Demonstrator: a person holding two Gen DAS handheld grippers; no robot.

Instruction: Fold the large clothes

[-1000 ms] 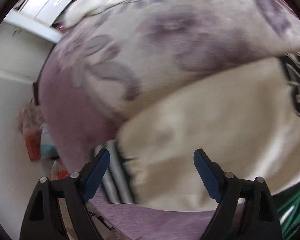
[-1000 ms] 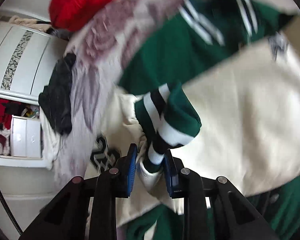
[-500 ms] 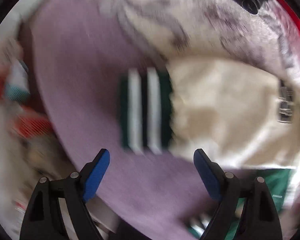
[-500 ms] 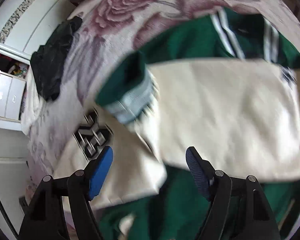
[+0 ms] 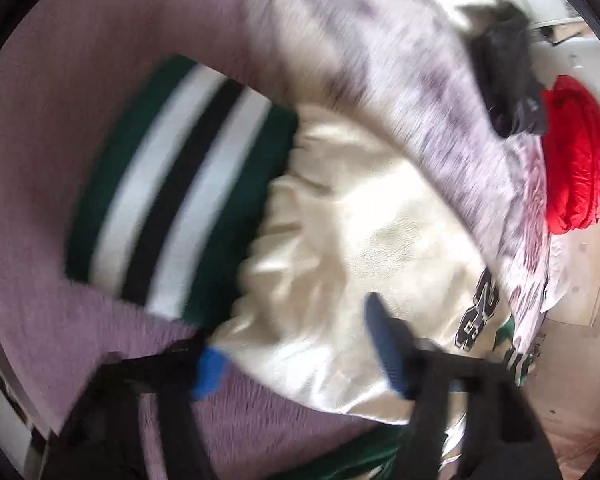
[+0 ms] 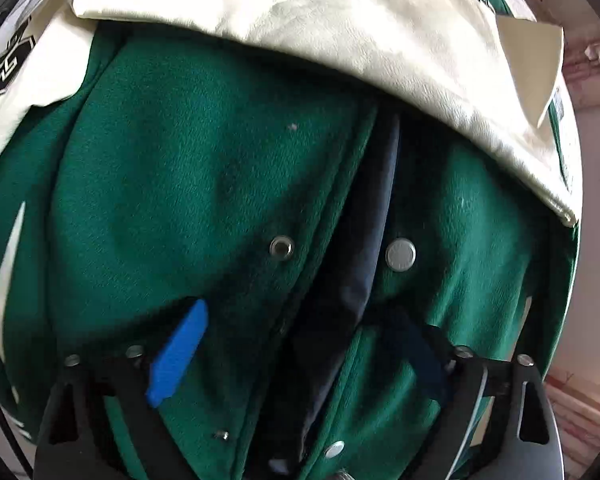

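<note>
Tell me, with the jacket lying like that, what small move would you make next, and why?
Probably finish closing the left gripper on the cream sleeve near its striped cuff, then draw it across the green jacket body. Its fingers are closing with the sleeve between them, and the sleeve lies out on the purple bedspread. The right gripper is opening, holding nothing.

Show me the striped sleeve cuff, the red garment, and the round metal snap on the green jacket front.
striped sleeve cuff (image 5: 172, 184): left wrist view, middle black stripe.
red garment (image 5: 578, 156): left wrist view, its centre.
metal snap (image 6: 400, 255): right wrist view, cap face.
</note>
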